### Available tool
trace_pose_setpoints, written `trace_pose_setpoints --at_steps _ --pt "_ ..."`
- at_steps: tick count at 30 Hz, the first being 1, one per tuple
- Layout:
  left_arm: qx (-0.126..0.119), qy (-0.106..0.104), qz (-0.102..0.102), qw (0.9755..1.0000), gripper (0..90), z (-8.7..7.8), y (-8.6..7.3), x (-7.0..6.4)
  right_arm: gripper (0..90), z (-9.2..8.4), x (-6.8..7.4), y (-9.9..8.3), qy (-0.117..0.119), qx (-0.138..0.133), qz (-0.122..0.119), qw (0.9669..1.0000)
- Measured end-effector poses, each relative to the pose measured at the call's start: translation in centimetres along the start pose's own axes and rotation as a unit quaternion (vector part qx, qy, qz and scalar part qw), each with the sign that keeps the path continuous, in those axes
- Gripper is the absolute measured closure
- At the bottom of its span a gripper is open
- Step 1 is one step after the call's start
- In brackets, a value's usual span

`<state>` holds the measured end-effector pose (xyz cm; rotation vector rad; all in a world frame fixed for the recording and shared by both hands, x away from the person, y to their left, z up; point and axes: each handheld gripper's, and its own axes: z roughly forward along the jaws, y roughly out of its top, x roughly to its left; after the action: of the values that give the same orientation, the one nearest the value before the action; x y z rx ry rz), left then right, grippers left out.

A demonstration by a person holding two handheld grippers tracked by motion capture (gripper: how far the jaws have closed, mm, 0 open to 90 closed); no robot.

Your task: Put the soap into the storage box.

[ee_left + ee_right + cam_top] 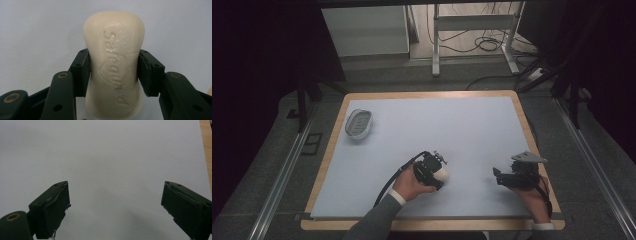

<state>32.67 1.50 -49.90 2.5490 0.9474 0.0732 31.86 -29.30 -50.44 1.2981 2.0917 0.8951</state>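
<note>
Counting one soap bar (114,65), one soap dish (359,122). Left gripper (113,72) pads clamped on bar's waist, near front-centre of table (472,125). Right gripper (115,202) jaws wide apart, nothing between, by right edge. Middle of mat bare; dish far left.

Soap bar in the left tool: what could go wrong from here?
1. The soap bar is smooth and rounded; the left tool clamps only its narrowed middle, so it may slip or pivot when lifted.
2. The soap dish sits far off at the table's far left, so the carry is long.
3. Hard squeezing could dent the embossed face.
</note>
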Motion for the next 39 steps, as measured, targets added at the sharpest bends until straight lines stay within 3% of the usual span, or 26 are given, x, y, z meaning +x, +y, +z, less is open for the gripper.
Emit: trace_pose_setpoints --at_steps 11,13,15,23,31,39 --pt "0.001 0.015 0.002 0.9999 48.4 0.6 -0.2 -0.2 8.0 0.0 0.0 0.0 -0.002 0.0 0.0 1.0" --pt "0.01 0.006 0.003 0.9999 42.8 0.6 -0.3 -0.1 8.0 0.0 -0.1 0.0 -0.003 -0.001 0.0 1.0" --pt "0.012 0.012 0.005 0.9998 39.2 0.6 -0.4 -0.2 8.0 -0.1 -0.1 0.0 -0.004 -0.001 0.002 1.0" --pt "0.002 0.023 0.006 0.9997 47.5 0.6 -0.7 -0.3 8.0 0.0 0.0 0.0 -0.004 -0.001 0.0 1.0" --pt "0.001 0.01 0.012 0.9999 49.4 0.1 -0.8 0.3 8.0 -0.1 -0.2 0.0 -0.005 -0.002 0.004 1.0" --pt "-0.03 -0.007 0.001 0.9995 49.5 -1.8 -1.3 1.3 8.0 -0.2 -0.3 0.0 -0.007 -0.003 0.006 1.0"
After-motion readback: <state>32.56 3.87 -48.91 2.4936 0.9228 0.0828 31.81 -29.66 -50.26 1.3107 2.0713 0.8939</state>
